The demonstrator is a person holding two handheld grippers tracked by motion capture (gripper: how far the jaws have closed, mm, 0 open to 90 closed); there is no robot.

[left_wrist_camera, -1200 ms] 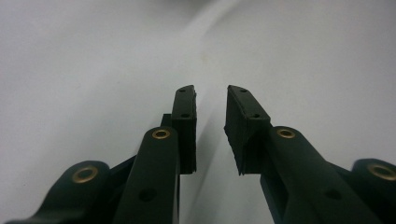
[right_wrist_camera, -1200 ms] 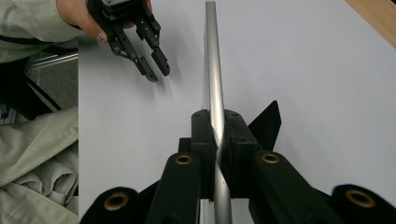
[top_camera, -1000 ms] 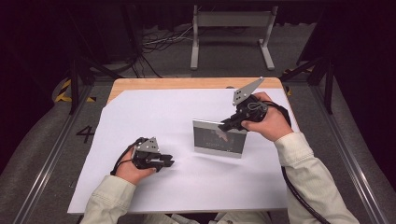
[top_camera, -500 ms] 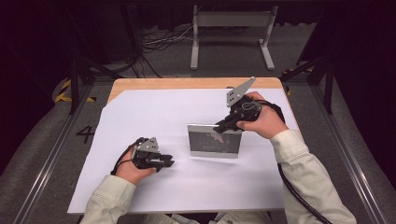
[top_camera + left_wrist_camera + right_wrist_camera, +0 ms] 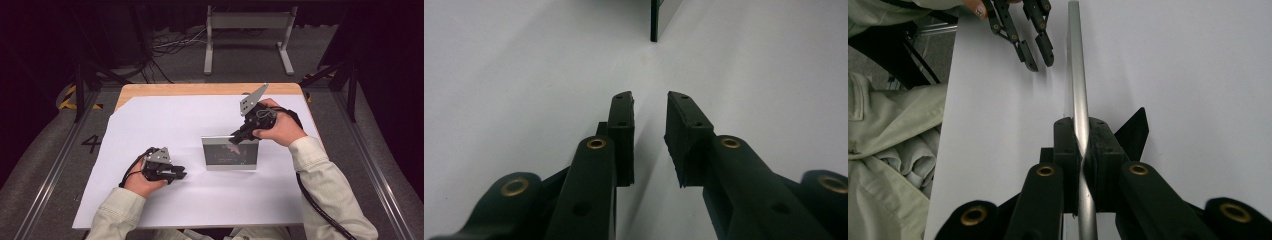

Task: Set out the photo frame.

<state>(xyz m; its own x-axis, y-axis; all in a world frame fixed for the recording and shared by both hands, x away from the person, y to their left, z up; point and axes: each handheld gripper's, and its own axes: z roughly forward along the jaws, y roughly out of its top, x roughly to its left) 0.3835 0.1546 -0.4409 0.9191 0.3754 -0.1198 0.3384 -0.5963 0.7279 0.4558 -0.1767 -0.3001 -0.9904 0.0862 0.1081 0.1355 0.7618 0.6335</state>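
Note:
A silver-edged picture frame (image 5: 230, 159) with a dark glossy face stands upright on the white sheet near the table's middle. My right gripper (image 5: 236, 139) comes down from the right and is shut on the frame's top edge. In the right gripper view the thin silver edge (image 5: 1074, 60) runs straight between the pads (image 5: 1067, 145), and a black back stand (image 5: 1134, 131) shows to its right. My left gripper (image 5: 179, 175) lies on the sheet left of the frame, open with nothing in it. Its jaws (image 5: 649, 100) point at the frame's edge (image 5: 655, 20).
The white sheet (image 5: 165, 120) covers most of a wooden tabletop (image 5: 200, 89). A grey metal stand (image 5: 247, 30) and cables lie on the floor beyond the far edge. Metal rails (image 5: 55, 165) run along both sides. The left gripper (image 5: 1035, 55) shows far off in the right gripper view.
The right gripper has shifted the frame slightly left and toward the near edge, and its dark face shows more squarely. The left gripper has stayed put.

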